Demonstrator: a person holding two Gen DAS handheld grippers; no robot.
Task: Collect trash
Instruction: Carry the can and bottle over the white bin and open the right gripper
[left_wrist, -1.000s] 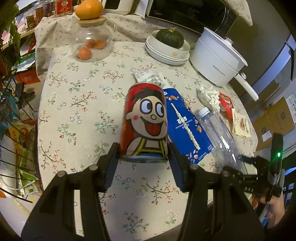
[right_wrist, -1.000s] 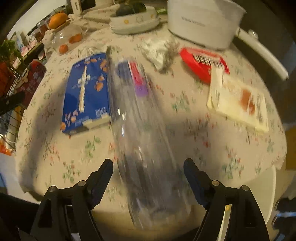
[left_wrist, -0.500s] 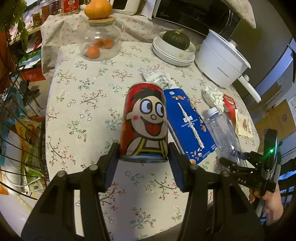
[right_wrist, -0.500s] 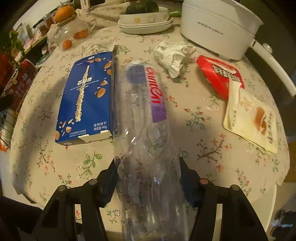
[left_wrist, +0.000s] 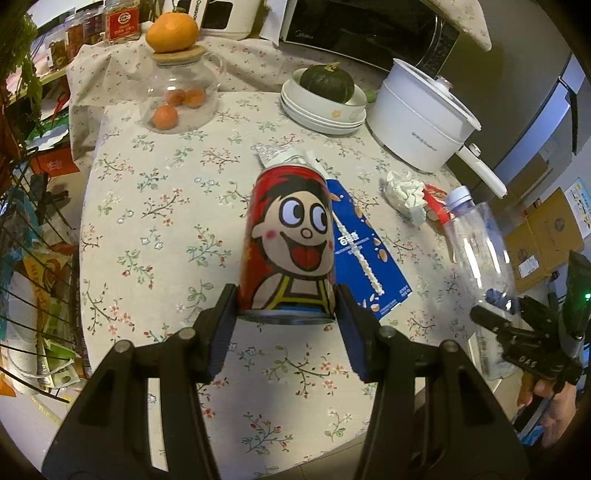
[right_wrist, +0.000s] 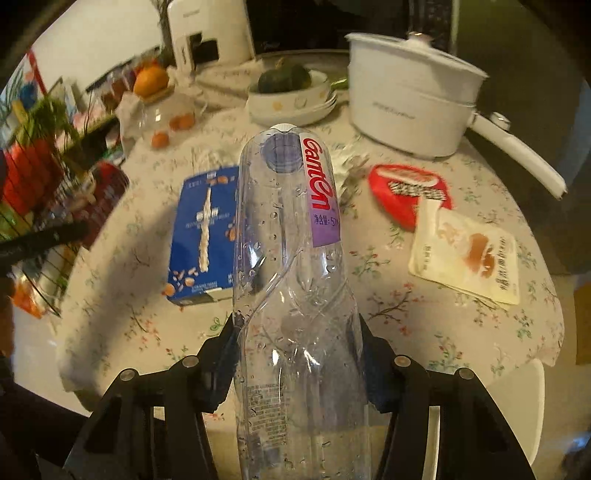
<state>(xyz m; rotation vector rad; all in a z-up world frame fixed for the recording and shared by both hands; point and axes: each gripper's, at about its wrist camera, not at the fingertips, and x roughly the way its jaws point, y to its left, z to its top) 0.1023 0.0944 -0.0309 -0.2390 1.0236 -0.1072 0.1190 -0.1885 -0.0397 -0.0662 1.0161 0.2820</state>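
My left gripper (left_wrist: 286, 314) is shut on a red cartoon can (left_wrist: 290, 240), held above the flowered table (left_wrist: 155, 229). In the right wrist view my right gripper (right_wrist: 295, 339) is shut on a clear plastic bottle (right_wrist: 291, 258) with a purple label, raised off the table and tilted cap-forward. That bottle (left_wrist: 476, 254) and the right gripper (left_wrist: 517, 332) also show at the right of the left wrist view. On the table lie a blue snack box (right_wrist: 205, 229), a red wrapper (right_wrist: 406, 188), a cream sachet (right_wrist: 469, 254), crumpled tissue (left_wrist: 402, 192) and a clear wrapper (left_wrist: 280, 155).
A white electric pot (left_wrist: 424, 114) with a long handle stands at the back right. Stacked bowls with a green squash (left_wrist: 325, 99) and a glass jar (left_wrist: 177, 96) topped by an orange stand behind. A wire basket (left_wrist: 33, 295) of clutter hangs at the left.
My right gripper closed on the plastic bottle and lifted it off the table, tipping it up. The left gripper has kept still with the can.
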